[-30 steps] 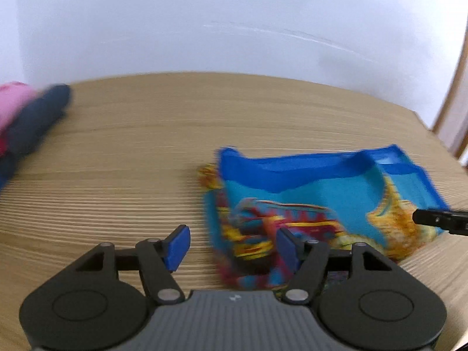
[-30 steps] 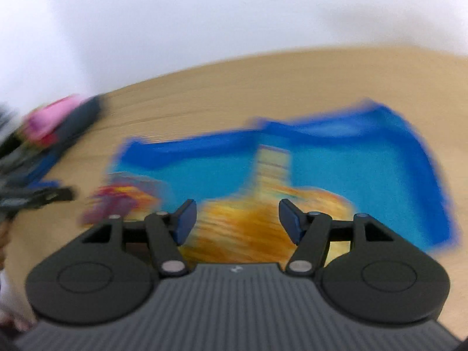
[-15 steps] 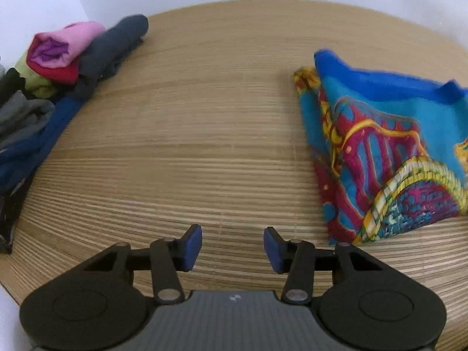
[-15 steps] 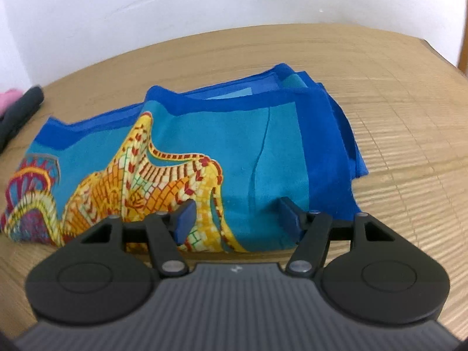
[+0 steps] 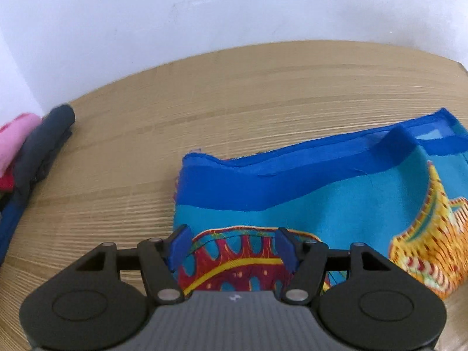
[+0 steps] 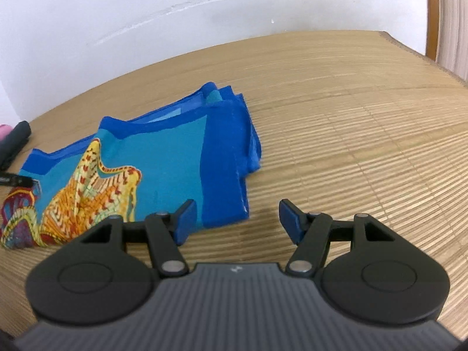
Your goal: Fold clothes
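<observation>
A folded blue and turquoise cloth with a red, yellow and orange pattern lies flat on the wooden table. My left gripper is open and low over the cloth's near left corner, with the patterned part between its fingers. In the right wrist view the same cloth lies to the left. My right gripper is open at the cloth's near right corner: its left finger is over the blue border, its right finger over bare wood. A tip of the left gripper shows at the cloth's far left edge.
A pile of folded clothes in pink, dark grey and navy lies at the table's left edge, also seen in the right wrist view. A white wall stands behind the table. The table's right corner and a wooden frame are at far right.
My left gripper has swung back from the bare table toward the cloth, opened wider, and is now over its left corner. My right gripper has shifted right to the cloth's right corner.
</observation>
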`<state>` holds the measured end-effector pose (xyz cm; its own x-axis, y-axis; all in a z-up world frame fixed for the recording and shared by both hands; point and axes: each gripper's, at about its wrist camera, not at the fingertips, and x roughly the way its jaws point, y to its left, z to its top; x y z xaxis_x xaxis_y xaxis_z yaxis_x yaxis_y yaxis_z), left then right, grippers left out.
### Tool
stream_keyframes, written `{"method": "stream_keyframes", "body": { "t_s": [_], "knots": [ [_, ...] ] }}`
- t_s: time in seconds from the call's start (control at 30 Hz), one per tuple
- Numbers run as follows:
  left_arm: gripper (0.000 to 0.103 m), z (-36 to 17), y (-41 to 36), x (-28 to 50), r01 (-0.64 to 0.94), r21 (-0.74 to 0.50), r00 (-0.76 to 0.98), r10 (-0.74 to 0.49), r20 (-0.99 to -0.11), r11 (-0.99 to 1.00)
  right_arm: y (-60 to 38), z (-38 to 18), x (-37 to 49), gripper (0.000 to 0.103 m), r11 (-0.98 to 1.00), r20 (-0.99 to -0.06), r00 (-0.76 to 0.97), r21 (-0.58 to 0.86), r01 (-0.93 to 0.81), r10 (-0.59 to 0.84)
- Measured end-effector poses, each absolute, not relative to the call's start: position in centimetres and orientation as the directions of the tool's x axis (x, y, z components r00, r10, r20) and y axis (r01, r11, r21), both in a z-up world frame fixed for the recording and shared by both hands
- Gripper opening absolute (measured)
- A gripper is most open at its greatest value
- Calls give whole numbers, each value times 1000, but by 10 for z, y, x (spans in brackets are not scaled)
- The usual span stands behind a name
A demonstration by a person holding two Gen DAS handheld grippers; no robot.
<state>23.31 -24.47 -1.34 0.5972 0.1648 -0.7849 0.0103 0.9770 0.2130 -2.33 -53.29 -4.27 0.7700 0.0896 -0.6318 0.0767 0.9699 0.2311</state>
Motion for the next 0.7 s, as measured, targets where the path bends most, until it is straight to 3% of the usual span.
{"method": "stream_keyframes", "body": {
  "t_s": [0.07, 0.1, 0.2, 0.37, 0.53, 0.57, 0.63, 0.7],
  "knots": [
    [65, -21, -247, 238, -30, 269, 583, 235, -778, 963, -532, -46, -16, 33, 965, -619, 770, 260, 18, 153],
    [65, -26, -248, 241, -56, 316, 569, 290, -769, 947, -529, -45, -11, 8, 967, -619, 766, 256, -16, 177],
    [69, -35, -241, 246, -139, 419, 521, 426, -740, 897, -523, -36, 1, 7, 987, -621, 772, 155, -44, 132],
    [68, -41, -236, 245, -158, 539, 492, 539, -683, 827, -564, -35, 13, 4, 995, -664, 745, 22, 102, -62],
    [62, -34, -238, 241, -186, 481, 500, 504, -705, 857, -602, -13, 21, 12, 949, -603, 777, 314, 24, 180],
    [63, -28, -239, 240, -195, 457, 512, 488, -707, 868, -600, -9, 27, 14, 944, -579, 786, 331, -18, 218],
    [64, -15, -246, 236, -203, 414, 543, 454, -706, 887, -584, -5, 46, 34, 955, -557, 792, 276, -108, 251],
    [67, -1, -255, 235, -203, 375, 581, 420, -697, 904, -563, -8, 64, 37, 963, -557, 786, 186, -196, 268]
  ]
}}
